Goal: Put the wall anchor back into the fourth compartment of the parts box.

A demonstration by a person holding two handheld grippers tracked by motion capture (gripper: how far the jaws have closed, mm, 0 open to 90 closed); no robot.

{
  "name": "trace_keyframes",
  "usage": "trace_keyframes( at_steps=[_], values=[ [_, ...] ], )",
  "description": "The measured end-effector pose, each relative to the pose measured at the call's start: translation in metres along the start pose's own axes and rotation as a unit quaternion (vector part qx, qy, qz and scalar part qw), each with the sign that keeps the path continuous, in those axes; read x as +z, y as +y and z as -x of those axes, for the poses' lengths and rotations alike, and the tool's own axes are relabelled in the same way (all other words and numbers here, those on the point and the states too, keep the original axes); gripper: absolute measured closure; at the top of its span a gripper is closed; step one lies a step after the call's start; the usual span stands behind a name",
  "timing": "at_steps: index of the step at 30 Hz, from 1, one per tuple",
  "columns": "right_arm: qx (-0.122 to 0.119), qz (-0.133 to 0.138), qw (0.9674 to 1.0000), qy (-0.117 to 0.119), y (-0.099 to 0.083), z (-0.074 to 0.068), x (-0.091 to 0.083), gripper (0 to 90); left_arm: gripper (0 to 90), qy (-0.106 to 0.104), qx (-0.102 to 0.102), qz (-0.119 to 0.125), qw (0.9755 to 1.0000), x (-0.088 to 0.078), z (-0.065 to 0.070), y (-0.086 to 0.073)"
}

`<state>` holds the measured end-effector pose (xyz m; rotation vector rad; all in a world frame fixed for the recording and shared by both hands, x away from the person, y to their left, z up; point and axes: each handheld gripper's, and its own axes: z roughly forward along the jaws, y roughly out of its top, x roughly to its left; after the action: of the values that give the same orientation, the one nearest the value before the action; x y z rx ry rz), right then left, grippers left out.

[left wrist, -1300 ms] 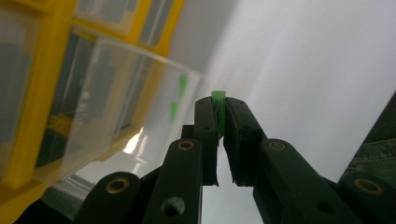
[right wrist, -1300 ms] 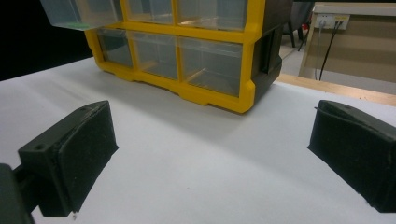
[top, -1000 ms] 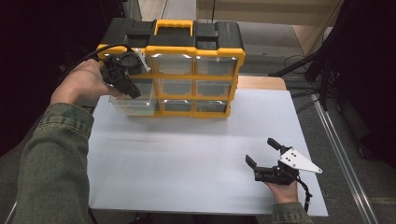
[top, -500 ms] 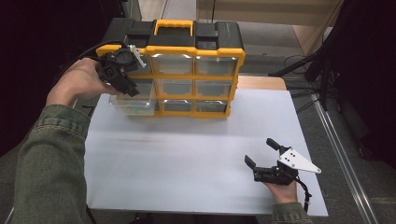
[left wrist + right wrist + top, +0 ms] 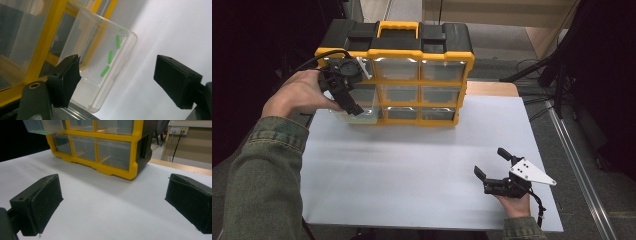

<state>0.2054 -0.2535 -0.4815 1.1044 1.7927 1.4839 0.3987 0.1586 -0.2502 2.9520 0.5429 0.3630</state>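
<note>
Left gripper (image 5: 116, 82) jaws just opened, nothing pinched; clear drawer (image 5: 105, 67) left pulled out of organizer (image 5: 412, 65). Withdraw straight back, drawer unbumped. Right gripper (image 5: 494, 165) held open, idle.

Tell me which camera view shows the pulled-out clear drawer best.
The left gripper view: the clear drawer is close up, green strips visible inside. In the high view the left gripper partly covers the drawer. The right gripper view catches just its underside at the top left corner.
</note>
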Motion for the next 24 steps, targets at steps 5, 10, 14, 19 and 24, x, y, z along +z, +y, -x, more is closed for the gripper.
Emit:
trace_keyframes(
  at_steps=[5, 10, 14, 19, 24],
  values=[
    [0.002, 0.001, 1.0000, 0.000, 0.000, 0.000, 0.000, 0.8, 13.2, 0.003, 0.002, -0.001, 1.0000, -0.001, 0.007, 0.001],
    [0.002, 0.002, 1.0000, -0.001, 0.001, 0.000, -0.001, 0.8, 7.7, 0.009, 0.004, -0.002, 0.9999, -0.001, 0.020, 0.004],
    [0.002, 0.003, 1.0000, 0.000, 0.001, 0.000, 0.000, 0.8, 0.0, 0.013, 0.006, -0.017, 0.9998, 0.002, 0.030, 0.008],
    [0.004, 0.002, 1.0000, 0.002, 0.001, 0.000, 0.000, 0.8, 0.0, 0.013, 0.019, -0.007, 0.9997, 0.003, 0.043, 0.012],
    [0.002, 0.001, 1.0000, 0.002, 0.000, -0.001, 0.001, 0.8, 0.0, 0.012, 0.039, -0.006, 0.9991, 0.004, 0.058, 0.014]
  ],
)
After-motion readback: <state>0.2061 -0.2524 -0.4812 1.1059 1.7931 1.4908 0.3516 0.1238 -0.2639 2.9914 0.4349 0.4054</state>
